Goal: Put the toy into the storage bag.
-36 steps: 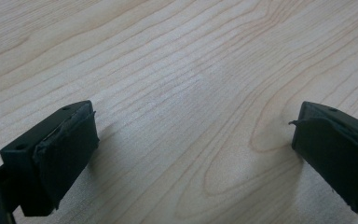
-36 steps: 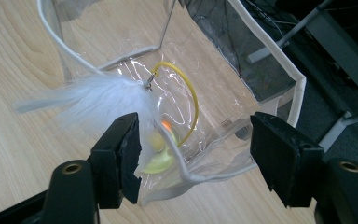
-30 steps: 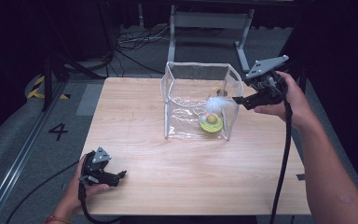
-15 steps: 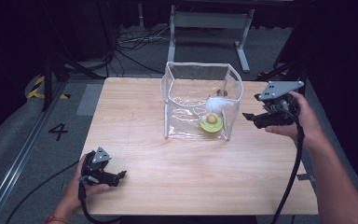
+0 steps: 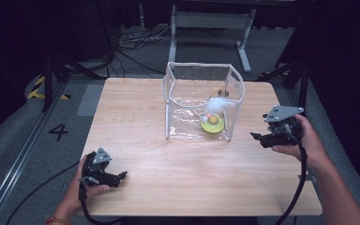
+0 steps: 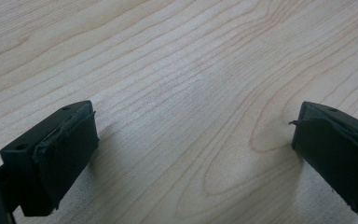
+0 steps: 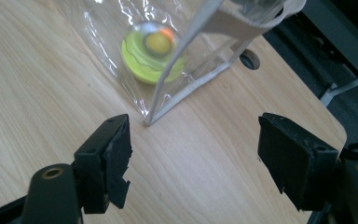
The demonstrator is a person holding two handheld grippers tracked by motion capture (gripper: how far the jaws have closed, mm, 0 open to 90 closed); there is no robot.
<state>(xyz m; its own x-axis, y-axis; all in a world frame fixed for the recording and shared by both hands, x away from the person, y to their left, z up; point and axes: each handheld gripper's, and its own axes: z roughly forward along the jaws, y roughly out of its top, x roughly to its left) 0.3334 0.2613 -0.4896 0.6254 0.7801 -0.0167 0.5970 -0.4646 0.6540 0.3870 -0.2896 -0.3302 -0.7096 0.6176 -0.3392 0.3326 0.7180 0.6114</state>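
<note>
High view: a "4" [image 5: 58, 132] marks the floor left of the table [image 5: 136, 117]. Right gripper [image 5: 258, 138], jaws spread and just widening, empty, sits right of the clear bag [image 5: 187, 82] holding what seems a green feathered toy [image 5: 213, 124]. Left gripper [image 5: 122, 176] is spread, near-left.

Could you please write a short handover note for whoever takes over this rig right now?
Left gripper: open and empty, low over the near left part of the table.
Right gripper: open, nothing between its jaws, which have just been opening; it is held to the right of the clear bag, apart from it.
Things: the clear bag stands upright and open-topped at mid table. The yellow-green toy with a white feather lies inside, at the bag's near right corner.
Done: the toy is in the bag.
Left: probably only to close or move the bag, if wanted; neither gripper touches it now.
</note>
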